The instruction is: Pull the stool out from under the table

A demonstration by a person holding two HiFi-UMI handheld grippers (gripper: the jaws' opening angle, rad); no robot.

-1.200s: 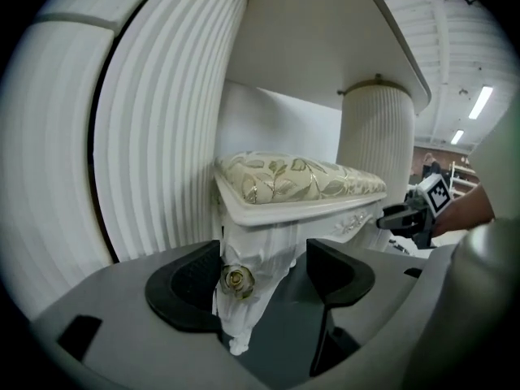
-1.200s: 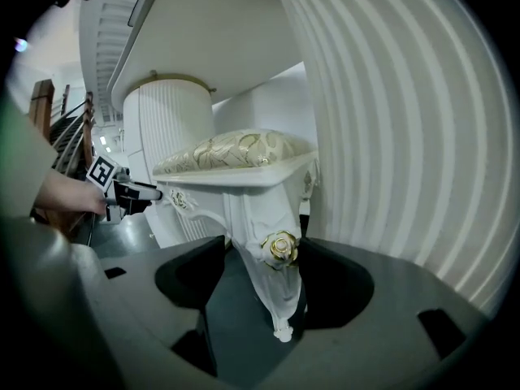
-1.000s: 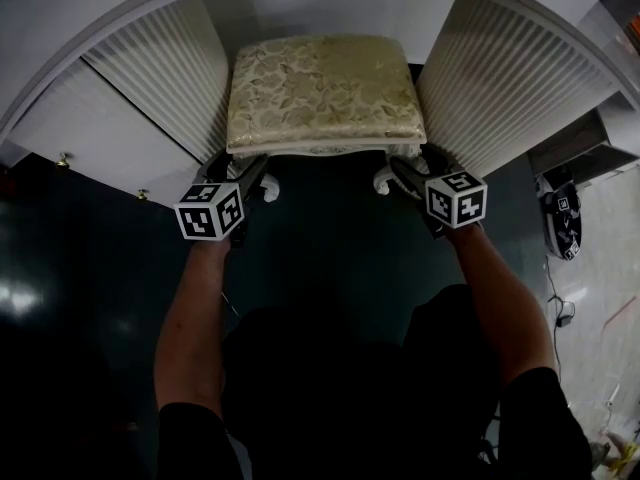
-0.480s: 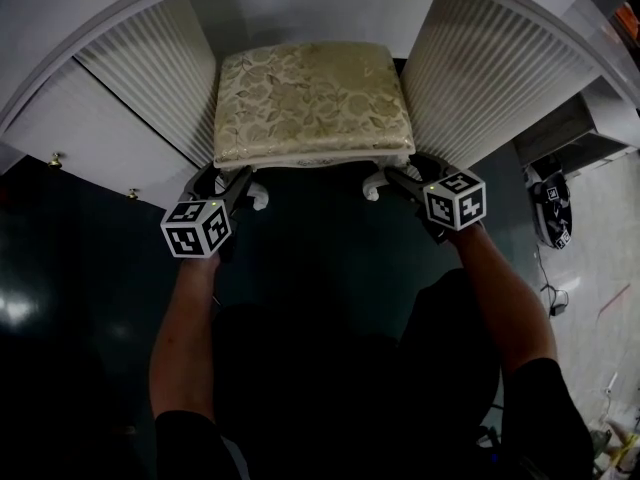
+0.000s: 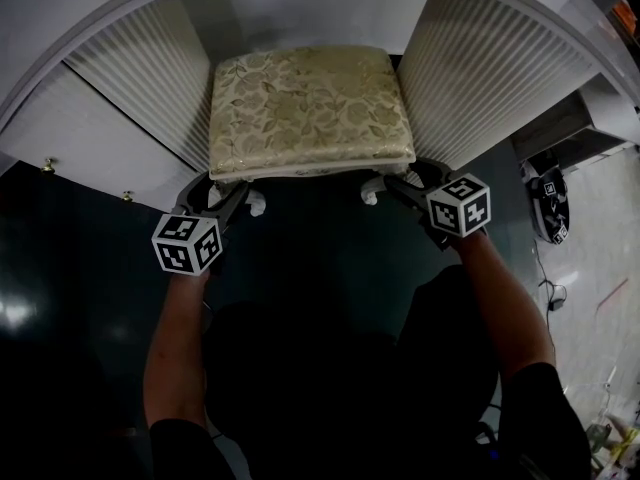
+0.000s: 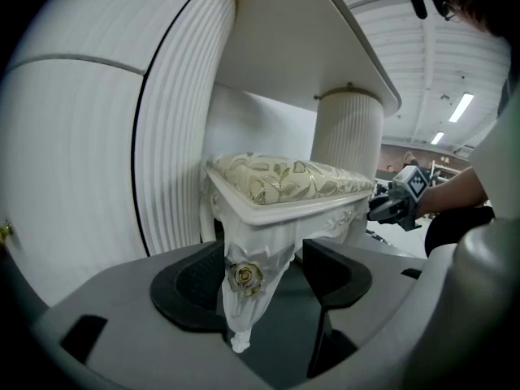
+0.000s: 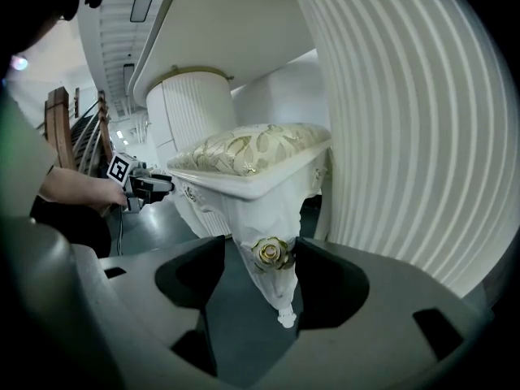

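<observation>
The stool (image 5: 310, 108) has a gold floral cushion and white carved legs, and it stands between the table's two fluted pedestals. My left gripper (image 5: 222, 190) is at its front-left corner. In the left gripper view the front-left leg (image 6: 244, 299) with its gold rose sits between the jaws of the left gripper (image 6: 260, 266), which have closed in on it. My right gripper (image 5: 400, 183) is at the front-right corner. The right gripper view shows the front-right leg (image 7: 272, 283) filling the gap of the right gripper (image 7: 256, 270). The back legs are hidden.
White fluted pedestals (image 5: 150, 88) (image 5: 480, 78) flank the stool closely, under the curved white tabletop (image 5: 60, 18). Small brass knobs (image 5: 47, 165) stick out at the left. Dark glossy floor (image 5: 320, 258) lies toward me. A black device with a marker (image 5: 555, 208) and cables lie at the right.
The stool's front edge and both grippers have come a little toward me. The left gripper has shifted left and drawn in on the front-left leg. The right gripper keeps its hold.
</observation>
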